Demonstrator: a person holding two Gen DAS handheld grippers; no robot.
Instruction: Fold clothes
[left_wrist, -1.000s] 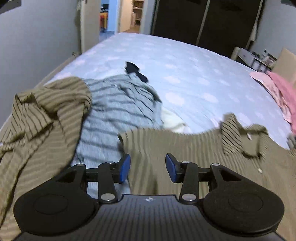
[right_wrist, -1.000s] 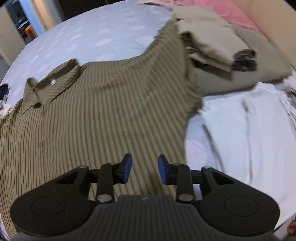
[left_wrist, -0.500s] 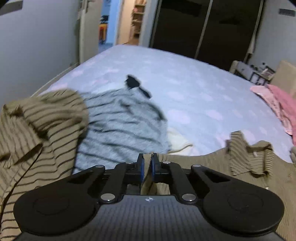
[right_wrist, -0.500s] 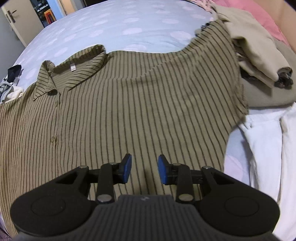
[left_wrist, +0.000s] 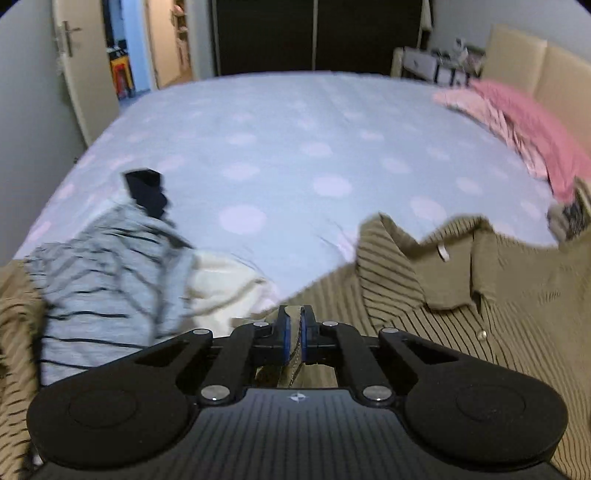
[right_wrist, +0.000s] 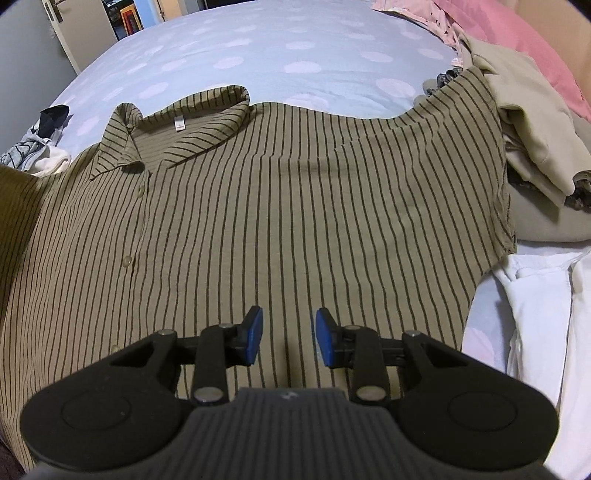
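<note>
An olive shirt with thin dark stripes (right_wrist: 280, 206) lies spread front-up on the bed, collar (right_wrist: 177, 122) toward the far side and buttons down its left. In the left wrist view my left gripper (left_wrist: 294, 334) is shut on a pinched edge of that same shirt (left_wrist: 461, 325) near its left shoulder, cloth squeezed between the blue pads. My right gripper (right_wrist: 288, 334) hovers over the shirt's lower middle, jaws apart, with nothing between its blue pads (right_wrist: 254, 332). The shirt's right sleeve (right_wrist: 476, 155) reaches toward a pile of beige clothes.
A grey striped garment (left_wrist: 107, 273) and a cream cloth (left_wrist: 225, 284) lie left of the shirt, a black item (left_wrist: 146, 192) behind them. Folded beige clothes (right_wrist: 532, 147), a white garment (right_wrist: 539, 317) and pink bedding (left_wrist: 532, 133) lie right. The dotted blue sheet (left_wrist: 295, 155) stretches beyond.
My left gripper closed on the shirt's edge and swept right with it, so the collar now sits nearer. The right gripper shifted slightly and stays apart.
</note>
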